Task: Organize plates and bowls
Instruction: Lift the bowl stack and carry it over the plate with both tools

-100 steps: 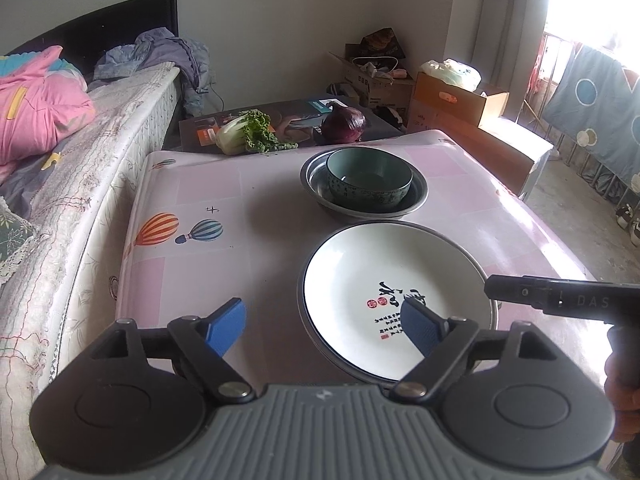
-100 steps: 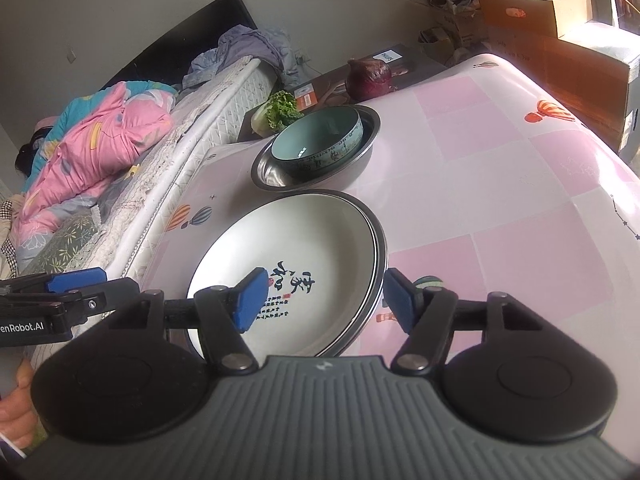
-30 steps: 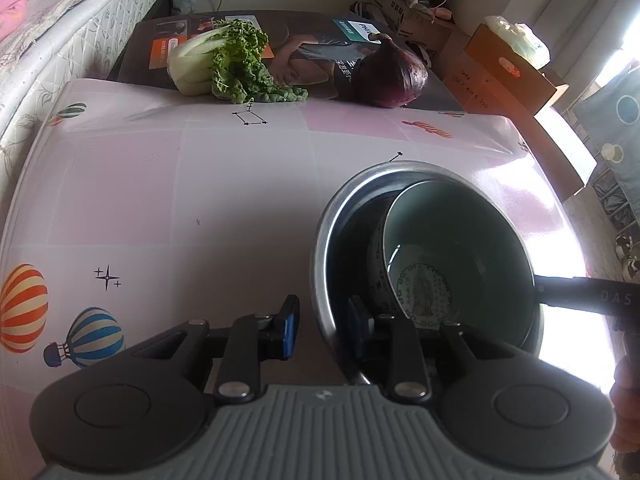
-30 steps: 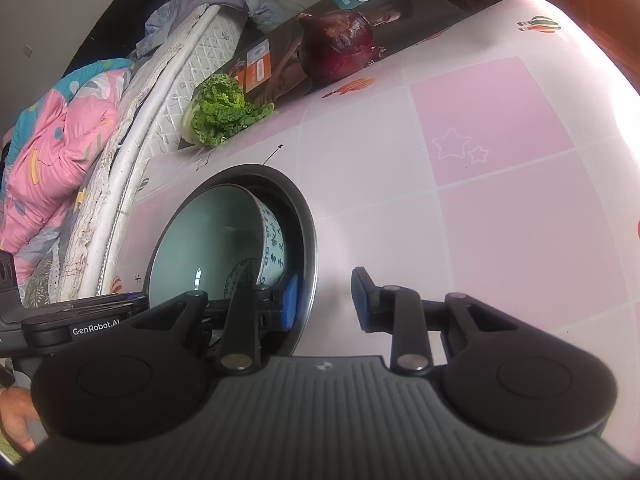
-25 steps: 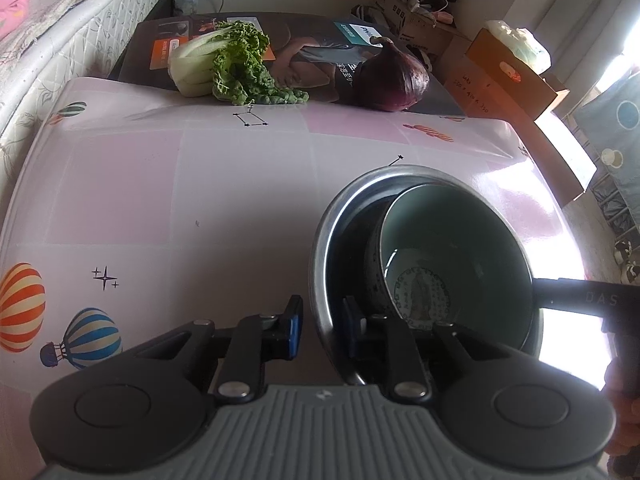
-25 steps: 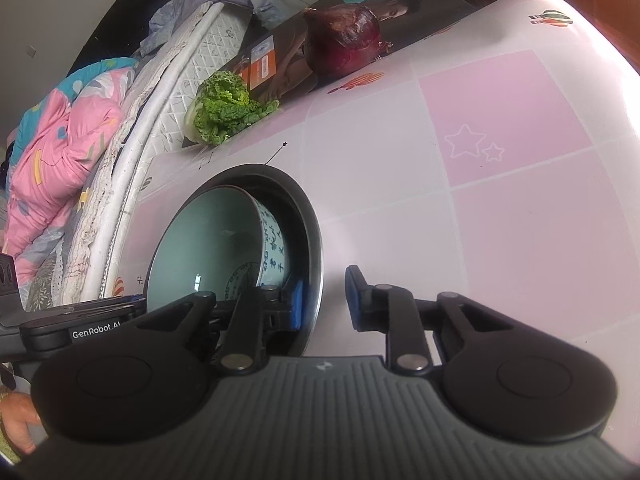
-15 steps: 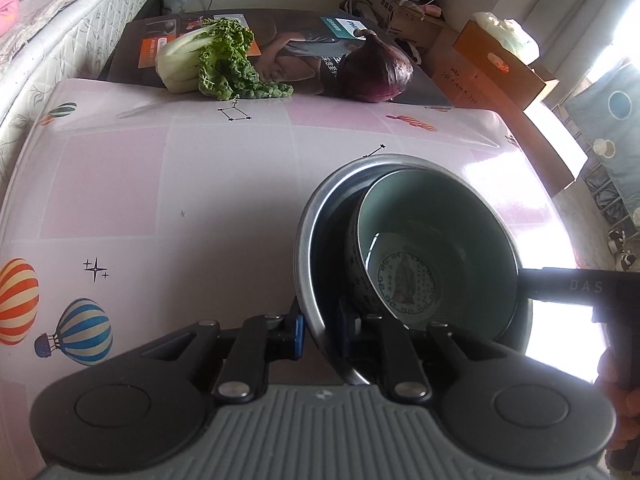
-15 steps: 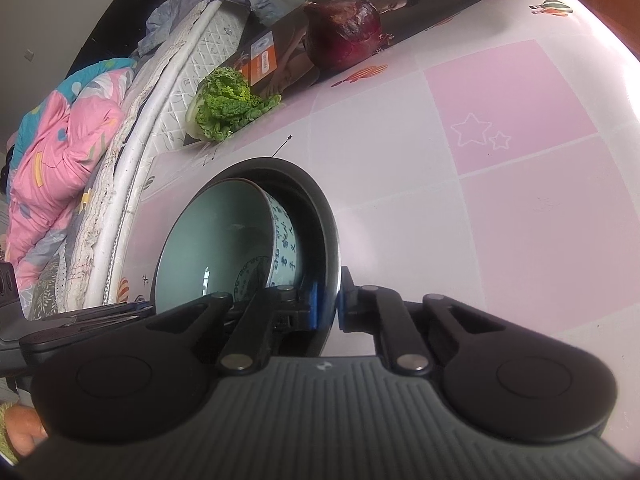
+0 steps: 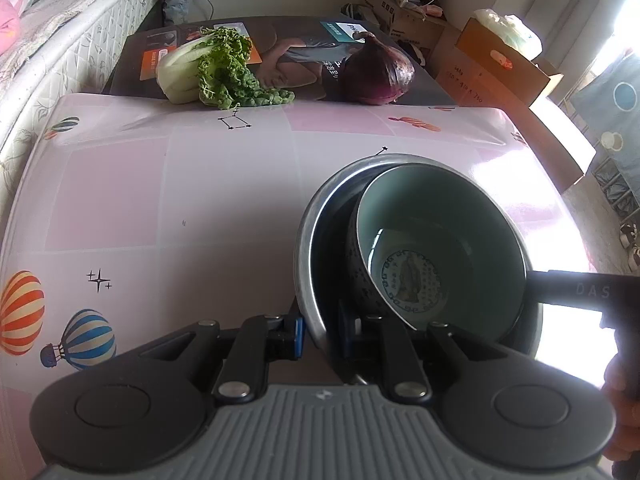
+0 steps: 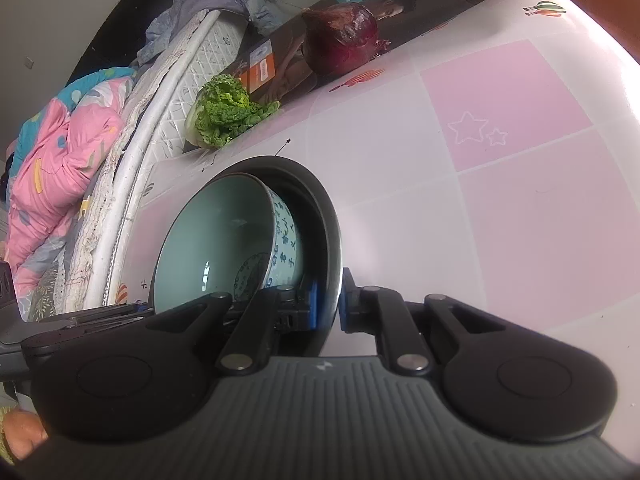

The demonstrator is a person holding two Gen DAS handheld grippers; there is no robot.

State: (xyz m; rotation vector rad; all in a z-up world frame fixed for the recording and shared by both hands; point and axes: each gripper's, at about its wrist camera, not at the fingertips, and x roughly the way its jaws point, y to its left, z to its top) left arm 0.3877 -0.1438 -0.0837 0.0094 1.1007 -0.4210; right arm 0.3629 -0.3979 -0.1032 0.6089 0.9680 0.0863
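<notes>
A steel bowl (image 9: 316,216) (image 10: 320,200) sits on the pink tablecloth, with a pale green ceramic bowl (image 9: 440,224) (image 10: 224,232) nested inside it, patterned in blue on the outside. My left gripper (image 9: 319,334) is shut on the steel bowl's near left rim, one blue pad outside and one inside. My right gripper (image 10: 328,312) is shut on the rim at the opposite side, again with a pad on each face. In the left wrist view the right gripper's black finger (image 9: 576,292) shows at the bowl's right side. The white plate is out of view.
A leafy cabbage (image 9: 216,68) (image 10: 224,116) and a red onion (image 9: 378,74) (image 10: 340,40) lie on a printed box beyond the table's far edge. A bed with a pink quilt (image 10: 60,152) runs along the left. Cardboard boxes (image 9: 500,68) stand at the back right.
Both grippers closed from a narrow gap until their pads clamped the steel bowl's rim. The bowls shifted only slightly in view.
</notes>
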